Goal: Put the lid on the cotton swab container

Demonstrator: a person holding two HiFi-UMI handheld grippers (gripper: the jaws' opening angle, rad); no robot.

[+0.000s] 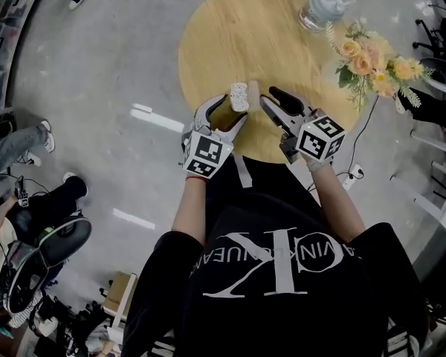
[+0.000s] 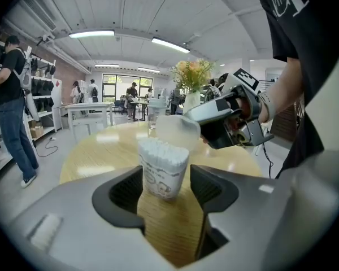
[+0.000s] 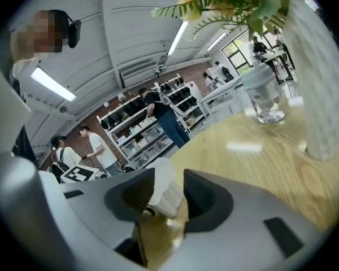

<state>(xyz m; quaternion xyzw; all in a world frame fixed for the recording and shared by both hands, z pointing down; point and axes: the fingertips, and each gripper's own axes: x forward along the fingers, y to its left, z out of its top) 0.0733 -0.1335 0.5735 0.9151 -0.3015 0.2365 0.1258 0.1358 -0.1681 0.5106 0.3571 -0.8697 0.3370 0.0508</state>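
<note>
Looking at a cotton swab container (image 2: 163,171): pale see-through tub, narrowing a bit toward the base, little cartoon print on the front. Packed tight with white swabs (image 2: 164,150) standing on end, tips level with the open top. Sits upright on the round wooden table (image 1: 223,43), toward the edge nearest the person.

Framed by the left gripper (image 1: 224,114), jaws spread to either side of the tub's lower half. Sliver of a gap showing at one pad, so not squeezing it as far as visible.

No lid on it yet. Found the lid (image 2: 178,131) over in the right gripper (image 2: 195,118), pinched between the pads. Frosted, translucent, tilted, hanging just above and beside the swab tips. Can't tell if it's touching the rim.

Further back on the table, spotted a capped clear glass jar (image 1: 318,10), contents not readable from here. Next to that, a white vase (image 3: 322,83) stuffed with peach and yellow flowers (image 1: 368,58) plus some greenery. Both well apart from the tub.
</note>
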